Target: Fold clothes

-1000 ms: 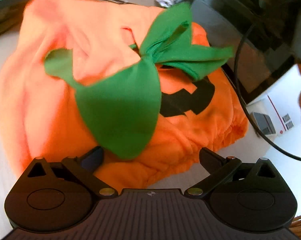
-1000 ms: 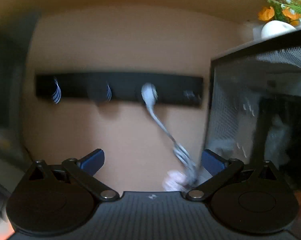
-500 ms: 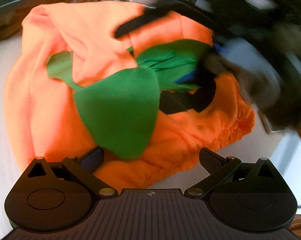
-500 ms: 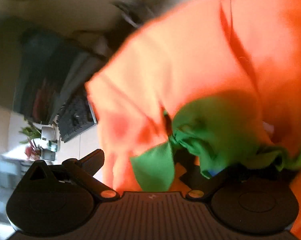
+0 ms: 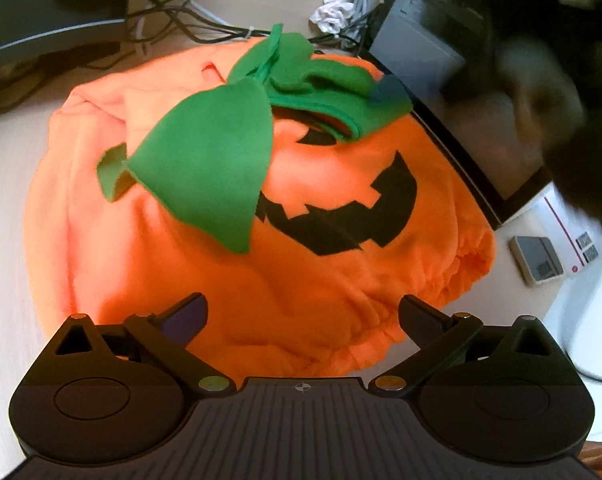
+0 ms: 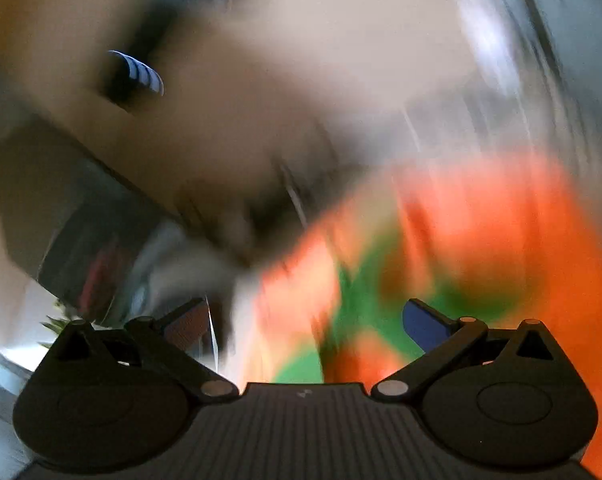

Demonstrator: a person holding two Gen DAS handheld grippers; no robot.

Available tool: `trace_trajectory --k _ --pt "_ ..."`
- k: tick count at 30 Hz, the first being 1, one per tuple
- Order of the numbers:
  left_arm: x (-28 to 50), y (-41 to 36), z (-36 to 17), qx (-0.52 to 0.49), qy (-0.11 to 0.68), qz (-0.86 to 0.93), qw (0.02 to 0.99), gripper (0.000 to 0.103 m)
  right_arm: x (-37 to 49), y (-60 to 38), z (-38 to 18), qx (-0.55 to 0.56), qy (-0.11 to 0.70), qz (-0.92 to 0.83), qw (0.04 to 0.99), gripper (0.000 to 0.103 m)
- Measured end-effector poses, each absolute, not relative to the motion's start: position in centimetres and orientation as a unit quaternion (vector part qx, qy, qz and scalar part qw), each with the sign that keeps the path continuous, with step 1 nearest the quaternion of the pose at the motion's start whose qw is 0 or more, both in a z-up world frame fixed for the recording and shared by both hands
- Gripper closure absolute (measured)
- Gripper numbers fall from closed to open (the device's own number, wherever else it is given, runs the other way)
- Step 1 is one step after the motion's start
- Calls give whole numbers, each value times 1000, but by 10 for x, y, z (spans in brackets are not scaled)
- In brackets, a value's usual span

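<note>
1. Your pale bench (image 5: 5,184) carries a tangle of cables (image 5: 181,20) at the back and a dark computer case (image 5: 441,60) on the right.
2. One orange pumpkin costume (image 5: 309,272) lies on the bench, with two green leaves showing.
3. Your left tongs (image 5: 303,318) hang open, empty, over its near hem.
4. Your right tongs (image 6: 305,320) are open too; that view is blurred.

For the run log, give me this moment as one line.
task: fold clothes | costume: unfolded on table, leaf over face | left tool: open, empty | right tool: open, view blurred
</note>
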State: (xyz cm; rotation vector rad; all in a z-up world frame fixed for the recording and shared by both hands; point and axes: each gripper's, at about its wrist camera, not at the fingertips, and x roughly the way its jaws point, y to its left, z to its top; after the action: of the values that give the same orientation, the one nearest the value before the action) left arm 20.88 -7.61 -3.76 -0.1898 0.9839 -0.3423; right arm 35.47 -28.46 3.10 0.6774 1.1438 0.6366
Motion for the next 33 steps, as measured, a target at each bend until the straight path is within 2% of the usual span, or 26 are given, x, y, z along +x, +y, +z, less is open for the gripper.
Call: trace_trajectory --k 3,7,10,12,13,15,18,22,26,33 --pt "199 -80 -32 -85 464 -170 865 0 339 -285 -19 383 613 262 640 0" --pt "186 -80 -25 -85 458 -162 870 0 355 -254 -30 355 618 288 639 0" --pt "181 -79 -20 -84 457 -148 873 0 401 -236 11 355 494 327 723 0" --pt "180 -78 -15 -88 450 -151 876 0 406 -253 66 366 325 313 814 0" --pt "183 -78 -14 -91 444 -157 877 0 402 -263 87 377 267 316 829 0" --pt "188 -77 -10 -98 430 -171 881 0 391 -273 110 365 231 337 837 0" --pt "210 -74 -19 -112 405 -168 892 0 367 -269 105 255 289 318 866 0" --pt "241 -57 -55 -151 444 -123 875 0 322 -269 41 160 374 256 877 0" --pt "231 -45 -65 -155 459 -137 864 0 283 -284 -16 166 449 217 851 0" --pt "167 -28 -66 -152 486 -161 845 0 219 -284 -10 148 454 222 850 0"
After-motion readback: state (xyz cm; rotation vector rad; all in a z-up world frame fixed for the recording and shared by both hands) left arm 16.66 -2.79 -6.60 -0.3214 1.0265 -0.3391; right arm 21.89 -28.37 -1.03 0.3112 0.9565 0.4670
